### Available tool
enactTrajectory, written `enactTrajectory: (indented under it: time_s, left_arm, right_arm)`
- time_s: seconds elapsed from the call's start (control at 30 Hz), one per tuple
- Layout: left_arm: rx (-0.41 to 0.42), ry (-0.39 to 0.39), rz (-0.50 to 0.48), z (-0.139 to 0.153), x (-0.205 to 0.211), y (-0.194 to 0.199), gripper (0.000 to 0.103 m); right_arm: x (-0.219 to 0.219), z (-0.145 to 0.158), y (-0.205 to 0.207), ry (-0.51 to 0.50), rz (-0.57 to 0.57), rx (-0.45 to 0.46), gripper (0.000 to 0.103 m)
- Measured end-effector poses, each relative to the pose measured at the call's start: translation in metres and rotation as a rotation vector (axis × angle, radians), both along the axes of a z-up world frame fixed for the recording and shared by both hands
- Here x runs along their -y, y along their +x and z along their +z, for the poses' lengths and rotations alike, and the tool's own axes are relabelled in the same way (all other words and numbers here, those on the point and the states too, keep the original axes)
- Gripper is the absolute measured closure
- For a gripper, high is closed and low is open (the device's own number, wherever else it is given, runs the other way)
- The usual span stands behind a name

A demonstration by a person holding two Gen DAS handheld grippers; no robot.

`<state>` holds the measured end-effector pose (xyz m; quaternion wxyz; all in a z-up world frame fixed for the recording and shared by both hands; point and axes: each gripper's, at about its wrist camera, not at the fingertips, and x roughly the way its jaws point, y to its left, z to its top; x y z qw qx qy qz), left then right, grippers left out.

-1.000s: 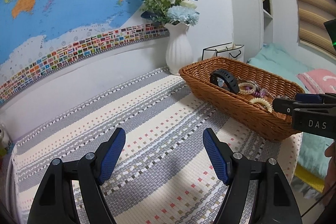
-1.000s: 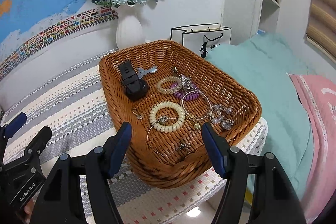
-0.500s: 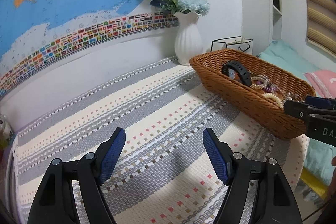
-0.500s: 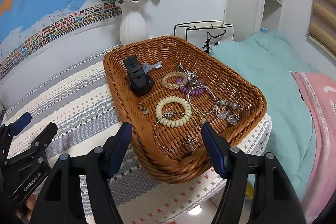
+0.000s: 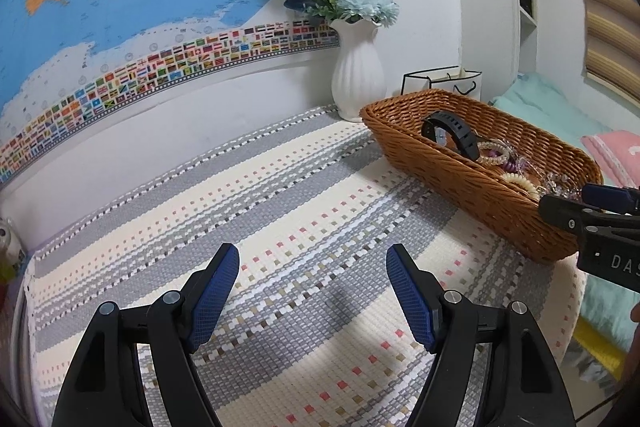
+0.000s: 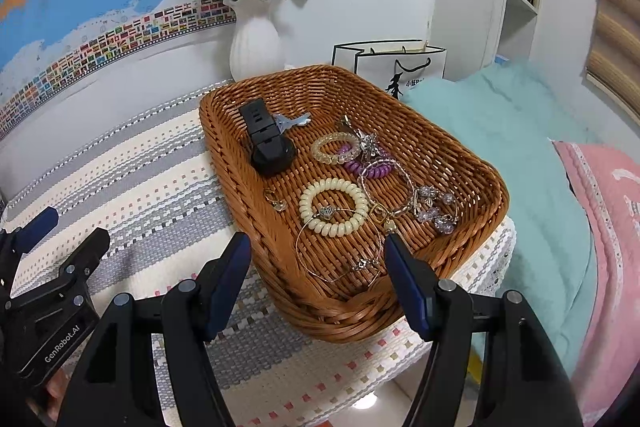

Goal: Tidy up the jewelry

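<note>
The jewelry lies loose in the wicker basket (image 6: 460, 163) at the table's right edge: black watch (image 6: 266, 143), cream coil bracelet (image 6: 334, 207), thin bangle (image 6: 340, 247). The right gripper (image 6: 318, 267) hovers wide open and empty at the basket's near rim; the left gripper (image 5: 312, 283) is open and empty over the striped cloth (image 5: 280, 195). The scene fits pieces just gathered or about to be sorted out.

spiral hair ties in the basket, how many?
3. A cream one lies near the front of the wicker basket, a translucent yellowish one mid-basket beside the black watch, and a purple one partly under the tangled jewelry. More may be hidden.
</note>
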<state>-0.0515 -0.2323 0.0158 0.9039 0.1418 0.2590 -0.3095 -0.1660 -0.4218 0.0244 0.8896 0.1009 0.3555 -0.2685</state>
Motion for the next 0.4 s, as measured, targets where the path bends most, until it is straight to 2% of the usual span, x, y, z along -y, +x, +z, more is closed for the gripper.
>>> enactTrajectory:
  time_s: [0.17,0.33,0.4]
  left_arm:
    - [0.023,0.011,-0.002,0.0000,0.0019,-0.0036,0.026]
    - [0.082,0.023,0.019,0.0011,0.0019,-0.0083,0.026]
    - [0.063,0.018,0.007,0.0015,0.0010,-0.0068,0.026]
  right_arm:
    - [-0.0003,-0.0010,0.0009,0.000,0.006,-0.004,0.032]
    - [-0.0023,-0.0010,0.0007,-0.001,0.006,-0.002,0.032]
    - [-0.0027,-0.0002,0.0004,-0.001,0.007,0.004,0.032]
